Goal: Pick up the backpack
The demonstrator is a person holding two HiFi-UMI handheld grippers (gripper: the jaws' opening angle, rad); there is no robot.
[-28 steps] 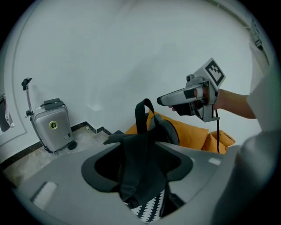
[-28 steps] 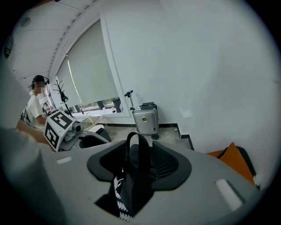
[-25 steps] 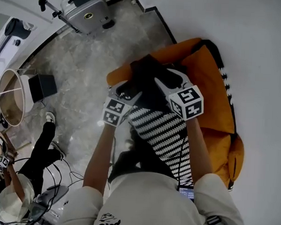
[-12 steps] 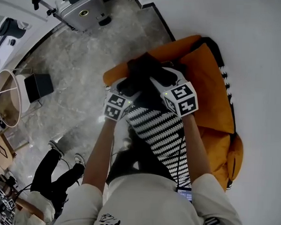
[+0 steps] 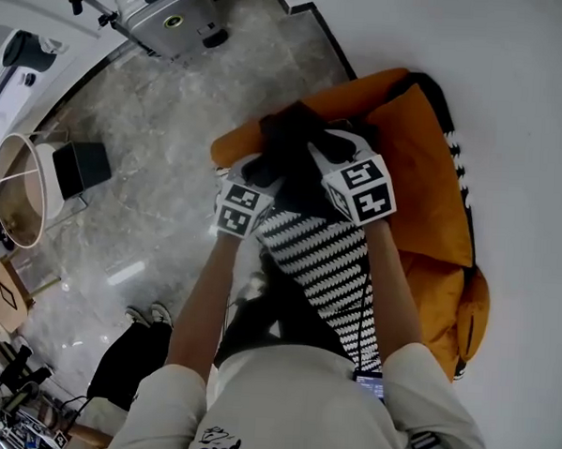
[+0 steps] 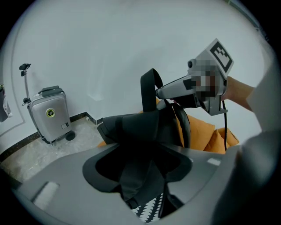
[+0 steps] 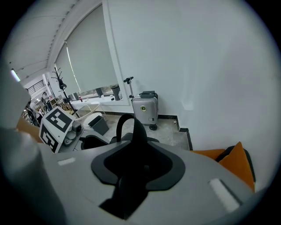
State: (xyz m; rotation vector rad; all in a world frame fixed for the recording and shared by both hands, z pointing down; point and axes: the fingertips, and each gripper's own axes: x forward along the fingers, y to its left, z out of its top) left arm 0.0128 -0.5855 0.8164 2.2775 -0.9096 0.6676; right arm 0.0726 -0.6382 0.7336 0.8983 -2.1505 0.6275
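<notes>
On one backpack (image 6: 131, 125), left gripper (image 5: 263, 169), right gripper (image 5: 321, 148)

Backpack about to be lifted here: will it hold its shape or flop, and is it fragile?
Probably floppy: the backpack bunches in folds in the left gripper view, so it should sag. Its strap arches loosely, so slack likely rises before the body. Seemingly not fragile: soft cloth on an orange cushion.
</notes>
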